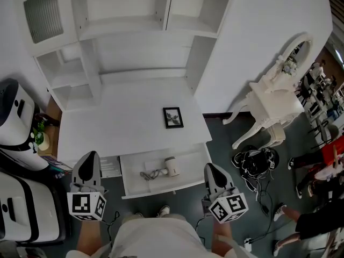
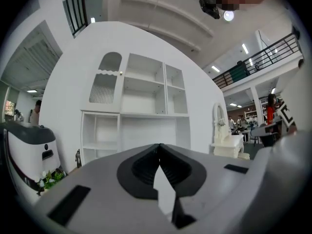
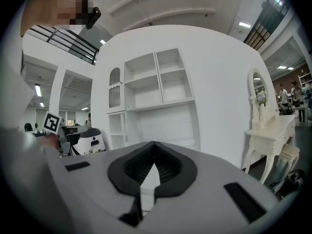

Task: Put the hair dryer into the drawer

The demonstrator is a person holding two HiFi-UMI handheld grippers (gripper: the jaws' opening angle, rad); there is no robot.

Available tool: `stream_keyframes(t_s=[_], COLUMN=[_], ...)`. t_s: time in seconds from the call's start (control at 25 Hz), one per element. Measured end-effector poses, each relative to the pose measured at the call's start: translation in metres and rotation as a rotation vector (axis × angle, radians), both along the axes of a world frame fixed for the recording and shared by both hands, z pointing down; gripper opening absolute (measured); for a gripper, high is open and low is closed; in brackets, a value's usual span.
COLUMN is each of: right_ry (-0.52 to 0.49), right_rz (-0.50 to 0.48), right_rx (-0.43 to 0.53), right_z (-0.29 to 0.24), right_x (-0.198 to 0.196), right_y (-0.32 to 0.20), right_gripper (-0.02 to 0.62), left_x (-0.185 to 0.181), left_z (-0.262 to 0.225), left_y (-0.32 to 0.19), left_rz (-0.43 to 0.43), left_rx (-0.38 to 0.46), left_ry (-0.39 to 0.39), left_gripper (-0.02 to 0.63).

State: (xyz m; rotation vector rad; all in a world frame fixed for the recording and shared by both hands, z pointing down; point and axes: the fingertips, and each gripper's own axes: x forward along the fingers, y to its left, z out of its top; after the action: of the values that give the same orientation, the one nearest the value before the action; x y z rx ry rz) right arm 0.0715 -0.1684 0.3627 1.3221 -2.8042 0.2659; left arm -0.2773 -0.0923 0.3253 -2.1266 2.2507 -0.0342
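Note:
A white hair dryer (image 1: 171,166) with its coiled cord lies inside the open white drawer (image 1: 164,188) under the desk front. My left gripper (image 1: 88,160) is held to the left of the drawer, shut and holding nothing. My right gripper (image 1: 212,171) hovers by the drawer's right corner, also shut and holding nothing. In the left gripper view the jaws (image 2: 159,148) meet at their tips with nothing between them. The right gripper view shows the same for its own jaws (image 3: 154,147). Both point level at the white shelf unit.
A small black picture frame (image 1: 173,117) lies on the white desk (image 1: 123,122). White shelving (image 1: 129,20) rises behind it. A white dressing table (image 1: 271,104) stands at the right, with a black bag (image 1: 255,161) on the floor. White machines (image 1: 19,122) stand at the left. People are at the far right.

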Motion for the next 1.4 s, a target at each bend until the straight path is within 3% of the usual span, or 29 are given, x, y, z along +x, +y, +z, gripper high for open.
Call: stream_keyframes(t_s=[0.36,1.4], right_ry=[-0.002,0.013], right_rz=[0.034,0.008], right_rx=[0.033,0.043], right_z=[-0.015,-0.020], right_x=[0.007,-0.019], right_y=[-0.007,-0.018], right_gripper=[0.009,0.008], left_x=[-0.015,-0.017], left_z=[-0.027,-0.028], left_y=[0.031,0.015], left_rz=[-0.059,-0.041], left_rx=[0.094,0.094], left_ry=[0.040,0.063], left_gripper=[0.017,0.017])
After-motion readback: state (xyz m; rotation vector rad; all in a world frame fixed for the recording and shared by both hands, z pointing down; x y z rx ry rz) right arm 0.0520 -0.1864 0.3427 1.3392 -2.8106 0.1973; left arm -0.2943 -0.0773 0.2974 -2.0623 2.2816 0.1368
